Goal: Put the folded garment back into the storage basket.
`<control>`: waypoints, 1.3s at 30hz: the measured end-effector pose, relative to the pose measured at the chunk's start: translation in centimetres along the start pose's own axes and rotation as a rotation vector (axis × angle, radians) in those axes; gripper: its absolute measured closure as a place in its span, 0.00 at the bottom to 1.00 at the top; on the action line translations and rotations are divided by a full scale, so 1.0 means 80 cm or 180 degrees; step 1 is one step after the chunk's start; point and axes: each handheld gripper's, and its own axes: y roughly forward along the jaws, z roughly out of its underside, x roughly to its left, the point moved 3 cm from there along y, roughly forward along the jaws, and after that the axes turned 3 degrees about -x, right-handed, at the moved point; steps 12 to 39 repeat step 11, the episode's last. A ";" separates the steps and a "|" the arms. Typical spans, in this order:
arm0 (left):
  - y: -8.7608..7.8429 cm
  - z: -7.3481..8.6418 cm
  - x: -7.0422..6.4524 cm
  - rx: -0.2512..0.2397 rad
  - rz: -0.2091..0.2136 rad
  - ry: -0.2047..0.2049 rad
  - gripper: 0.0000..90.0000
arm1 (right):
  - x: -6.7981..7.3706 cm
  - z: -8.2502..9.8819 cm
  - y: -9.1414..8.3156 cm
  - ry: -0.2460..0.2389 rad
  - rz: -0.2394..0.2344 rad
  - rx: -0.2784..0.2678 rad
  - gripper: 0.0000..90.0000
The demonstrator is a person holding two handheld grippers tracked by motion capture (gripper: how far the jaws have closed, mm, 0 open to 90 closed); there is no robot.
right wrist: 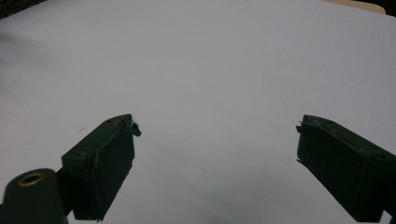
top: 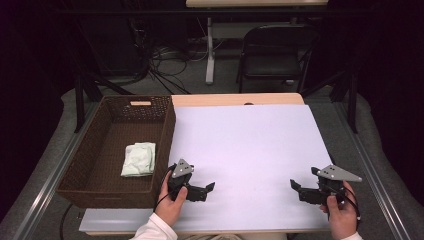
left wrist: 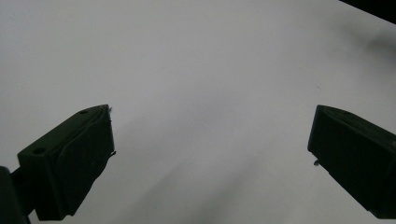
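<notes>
From above, a folded pale cloth (top: 138, 159) lay in the woven brown basket (top: 165, 131) — just left of the left tool (top: 206, 189), well apart from the right tool (top: 298, 187). Both gripper views showed matte black jaws spread wide over the smooth white tabletop (left wrist: 196, 70) — nothing between them.

A pale green folded cloth (top: 138, 159) lies flat inside the brown basket (top: 165, 130).

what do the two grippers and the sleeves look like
Both the left gripper and right gripper are black, each with two blocky jaws and a grey three-cornered plate on top. A black cable loops from each. The sleeves are white.
</notes>
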 end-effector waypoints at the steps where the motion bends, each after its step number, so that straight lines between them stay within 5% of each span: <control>1: 0.000 0.000 0.000 0.0002 -0.0003 0.0000 0.00 | 0.000 0.000 0.000 0.0012 -0.0006 0.0007 0.12; 39: -0.001 -0.001 0.002 0.0000 -0.0018 -0.0004 0.00 | -0.002 0.001 0.000 -0.0001 0.0019 0.0039 0.12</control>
